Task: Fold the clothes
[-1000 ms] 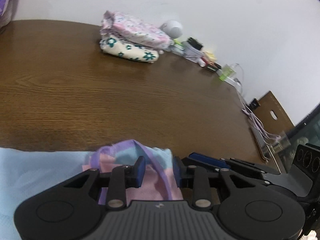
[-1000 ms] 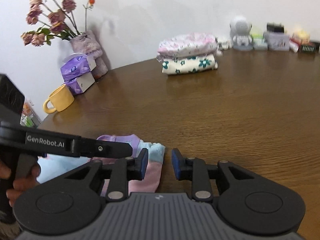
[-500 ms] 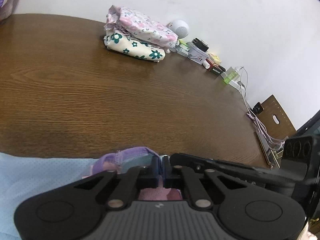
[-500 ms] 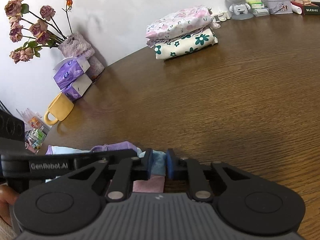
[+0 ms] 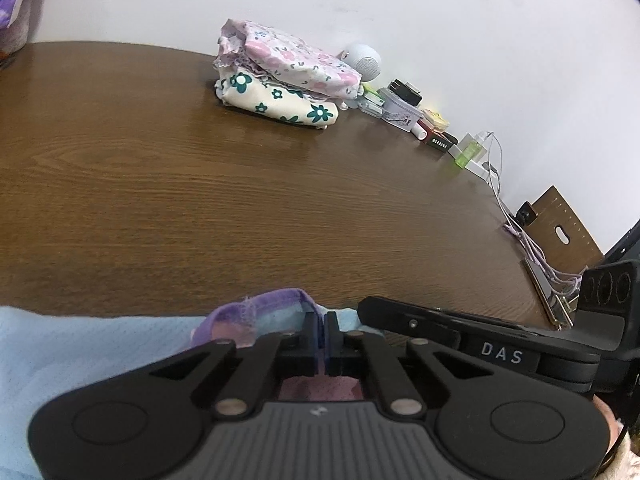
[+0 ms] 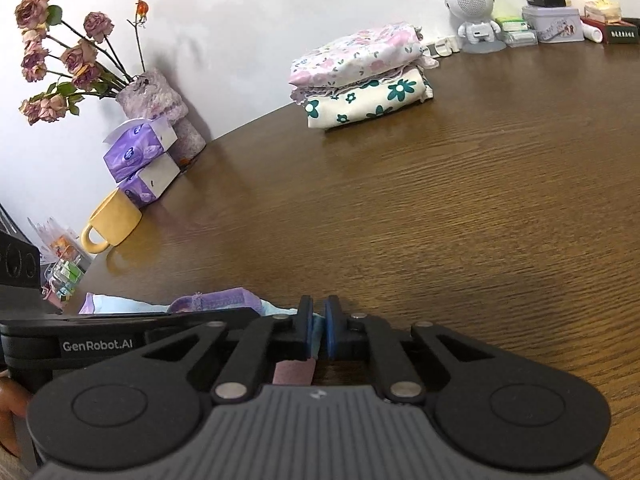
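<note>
A pastel garment, light blue with a purple hem (image 5: pixel 256 304) and pink patches, lies at the near edge of the brown wooden table (image 5: pixel 240 200). My left gripper (image 5: pixel 322 320) is shut on its bunched edge. Close at its right, the right gripper's black finger (image 5: pixel 404 314) lies level beside it. In the right wrist view my right gripper (image 6: pixel 319 312) is shut on a light-blue fold of the same garment (image 6: pixel 216 300), with the left gripper's body along its left. A stack of two folded floral clothes (image 6: pixel 360 80) rests at the far side by the wall.
At the left stand a vase of dried roses (image 6: pixel 156 96), purple tissue packs (image 6: pixel 140 160) and a yellow mug (image 6: pixel 114 224). A white robot-shaped speaker (image 6: pixel 474 12), small boxes and charger cables (image 5: pixel 496 176) line the wall at the right.
Both grippers' jaws have gone from apart to shut on the garment's edge. The right gripper has sunk a little and rolled, and the two now sit side by side.
</note>
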Demonstrator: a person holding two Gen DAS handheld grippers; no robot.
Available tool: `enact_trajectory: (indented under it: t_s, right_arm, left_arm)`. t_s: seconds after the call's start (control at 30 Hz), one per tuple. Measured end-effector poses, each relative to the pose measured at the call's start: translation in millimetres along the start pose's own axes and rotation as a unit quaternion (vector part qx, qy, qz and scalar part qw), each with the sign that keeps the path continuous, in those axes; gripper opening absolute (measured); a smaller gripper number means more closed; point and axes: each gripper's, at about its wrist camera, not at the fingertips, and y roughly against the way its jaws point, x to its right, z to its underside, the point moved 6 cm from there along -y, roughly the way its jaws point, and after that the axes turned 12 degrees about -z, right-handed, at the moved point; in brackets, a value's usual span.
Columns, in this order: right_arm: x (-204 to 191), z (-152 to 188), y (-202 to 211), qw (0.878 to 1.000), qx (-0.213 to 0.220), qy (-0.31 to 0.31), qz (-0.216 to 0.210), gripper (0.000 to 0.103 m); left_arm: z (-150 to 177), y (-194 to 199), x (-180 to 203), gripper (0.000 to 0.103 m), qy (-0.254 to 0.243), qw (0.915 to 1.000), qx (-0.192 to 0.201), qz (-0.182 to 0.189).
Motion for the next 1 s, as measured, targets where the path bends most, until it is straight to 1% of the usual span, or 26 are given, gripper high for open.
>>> enact_trajectory:
  t_s: [0.03, 0.1, 0.2, 0.27, 0.4, 0.47, 0.5, 0.57, 0.6, 0.63, 0.7, 0.77, 0.83, 0.9, 1.0]
  right_arm:
    - [0.4, 0.2, 2.1, 1.0, 0.005, -0.004, -0.003, 0.01]
    - [0.1, 0.7, 8.9, 1.0, 0.018, -0.005, -0.004, 0.011]
    - [-6.8, 0.3, 19.0, 0.999, 0.034, 0.022, 0.01, 0.011]
    - [-12.0, 1.4, 18.1, 0.999, 0.03, 0.029, -0.001, 0.011]
    - [-13.0, 8.2, 7.4, 0.999, 0.005, 0.045, 0.012, 0.011]
    - [-12.6, 10.6, 5.1, 0.999, 0.0, 0.048, 0.016, 0.011]
    - [-12.8, 11.2, 5.2, 0.999, 0.001, 0.049, 0.016, 0.01]
    - [-14.7, 10.2, 11.9, 0.999, 0.015, 0.046, 0.011, 0.011]
    - [-15.6, 9.8, 15.2, 0.999, 0.023, 0.045, 0.008, 0.011]
    - [-17.3, 8.7, 20.2, 0.998, 0.033, 0.046, 0.005, 0.011]
    - [-20.0, 7.8, 32.2, 0.997, 0.052, 0.048, 0.006, 0.011]
    - [-22.0, 10.5, 41.1, 0.997, 0.063, 0.045, 0.006, 0.015]
    - [-25.8, 17.4, 45.3, 0.997, 0.059, 0.048, 0.007, 0.017]
    - [-30.1, 25.1, 47.4, 0.997, 0.052, 0.054, 0.008, 0.019]
    - [-33.8, 34.8, 49.9, 0.997, 0.045, 0.06, 0.016, 0.02]
  left_arm:
    - [-0.1, 2.1, -0.4, 0.008, 0.005, 1.0, -0.001, 0.005]
    - [-0.9, 4.9, 1.5, 0.009, 0.003, 0.9999, 0.002, 0.009]
    - [-0.4, 2.4, 4.1, 0.009, -0.002, 1.0, -0.001, 0.009]
    - [2.1, -1.5, 4.5, 0.009, -0.008, 1.0, -0.003, 0.001]
    - [2.3, 0.0, 1.3, 0.007, -0.009, 0.9999, 0.003, -0.01]
    - [2.2, 2.9, -0.7, 0.007, -0.003, 1.0, 0.004, -0.006]
    - [1.9, 5.7, -1.5, 0.01, 0.0, 1.0, 0.004, -0.001]
    - [1.5, 15.7, -1.3, 0.013, 0.0, 0.9999, 0.012, 0.011]
    - [1.6, 21.5, -1.0, 0.017, -0.002, 0.9998, 0.017, 0.015]
    - [2.3, 26.8, -0.5, 0.024, -0.004, 0.9996, 0.018, 0.02]
    - [5.6, 33.7, 2.8, 0.029, -0.006, 0.9992, 0.013, 0.037]
    - [12.2, 38.5, 8.7, 0.029, -0.017, 0.9985, 0.005, 0.052]
    - [20.2, 42.1, 15.9, 0.028, -0.037, 0.9975, -0.001, 0.061]
    - [28.5, 43.3, 23.3, 0.028, -0.058, 0.9966, -0.005, 0.058]
    - [37.6, 39.8, 29.3, 0.027, -0.077, 0.996, -0.01, 0.044]
